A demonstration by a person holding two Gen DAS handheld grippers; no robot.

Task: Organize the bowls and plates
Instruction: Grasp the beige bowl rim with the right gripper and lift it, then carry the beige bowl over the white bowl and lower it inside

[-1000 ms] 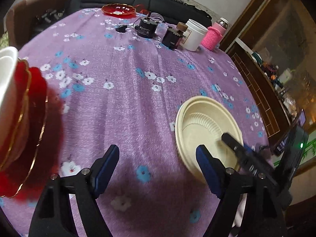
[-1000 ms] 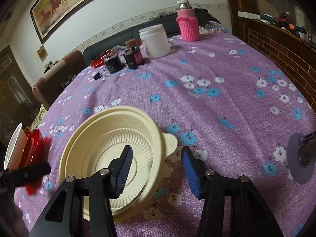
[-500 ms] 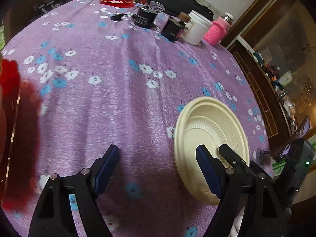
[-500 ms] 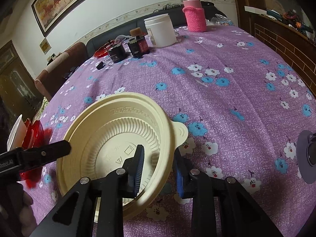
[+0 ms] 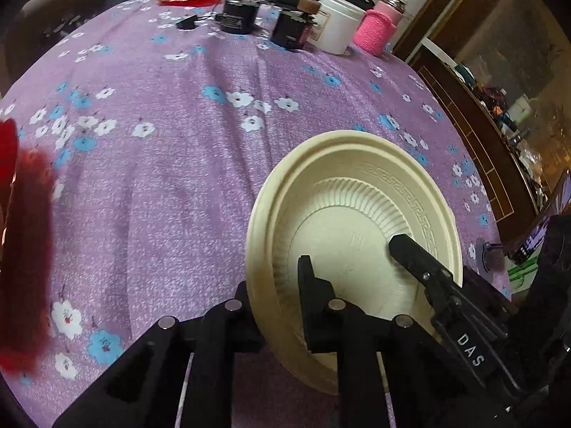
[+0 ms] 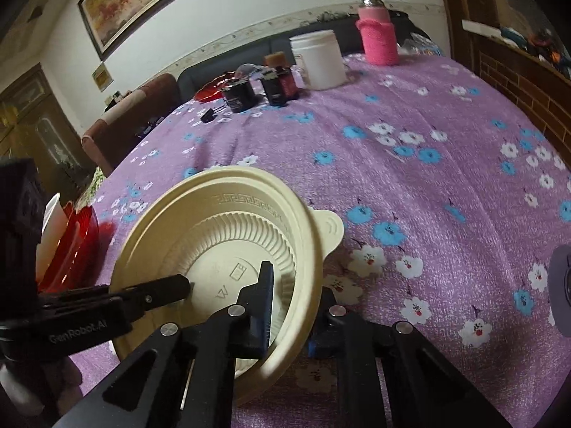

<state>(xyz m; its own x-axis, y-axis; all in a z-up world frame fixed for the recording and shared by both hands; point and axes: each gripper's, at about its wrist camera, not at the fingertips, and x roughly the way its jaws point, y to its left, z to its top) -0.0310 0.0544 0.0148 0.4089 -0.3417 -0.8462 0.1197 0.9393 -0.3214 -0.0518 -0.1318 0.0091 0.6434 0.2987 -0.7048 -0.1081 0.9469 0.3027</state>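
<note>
Now closed on cream bowl (image 5: 357, 214) rim, left gripper (image 5: 274, 285), right gripper (image 6: 296, 306)

The red plate (image 5: 7, 164) was cut off by the left edge of the left wrist view and smeared by blur. In the right wrist view the left gripper's body hid part of the red plate stack (image 6: 76, 246) and the white bowl (image 6: 53, 228) in it. The cream bowl (image 6: 228, 249) wall hid the outer fingers of both grippers, and its near rim sat behind the finger mounts. Labels on the dark jars (image 6: 239, 97) were too small to read.
</note>
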